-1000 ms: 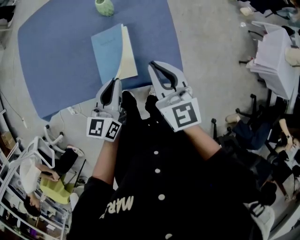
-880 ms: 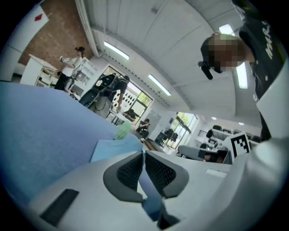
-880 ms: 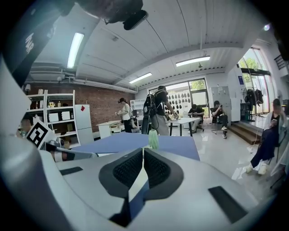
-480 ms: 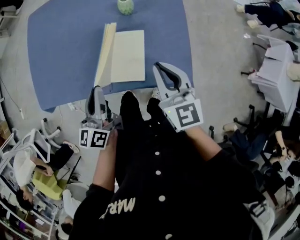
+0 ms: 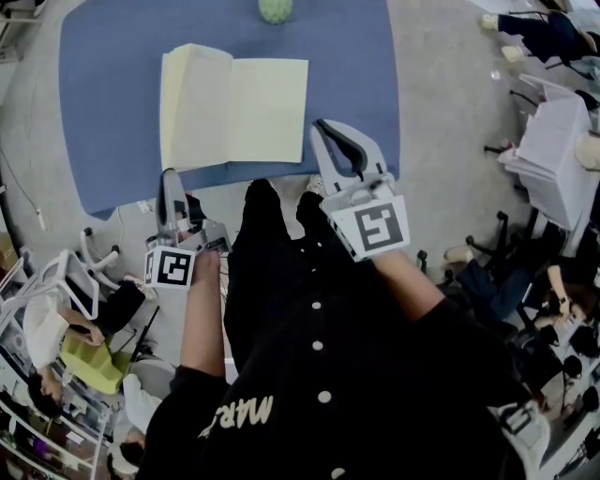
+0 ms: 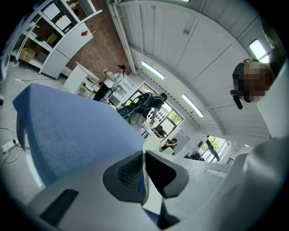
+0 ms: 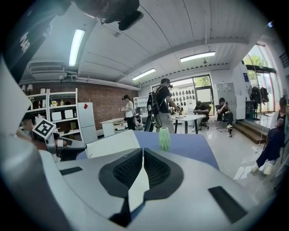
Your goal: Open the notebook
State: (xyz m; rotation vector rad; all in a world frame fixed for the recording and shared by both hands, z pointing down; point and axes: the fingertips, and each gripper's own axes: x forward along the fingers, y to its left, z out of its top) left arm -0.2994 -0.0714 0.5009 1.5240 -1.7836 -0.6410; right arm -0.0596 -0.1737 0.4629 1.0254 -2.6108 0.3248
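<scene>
The notebook [image 5: 234, 112] lies open on the blue table [image 5: 112, 103], two cream pages facing up. My left gripper [image 5: 170, 180] is shut and holds nothing. It hangs off the table's near edge, below the notebook's left page. In the left gripper view the closed pads [image 6: 131, 173] point across the blue tabletop [image 6: 67, 131]. My right gripper [image 5: 323, 129] is shut too, just beside the right page's edge; I cannot tell whether it touches. The right gripper view shows the white page [image 7: 113, 142] beyond the left of the right gripper [image 7: 143, 153].
A green vase [image 5: 274, 9] stands at the table's far edge, also the green vase [image 7: 164, 138] ahead of the right jaws. Shelving [image 5: 56, 309] and a seated person crowd the left floor. Desks and chairs [image 5: 553, 141] stand at the right.
The notebook went from half closed with its blue cover raised to lying open and flat. My left gripper swung left and back off the table's edge and rolled. The right gripper shifted little.
</scene>
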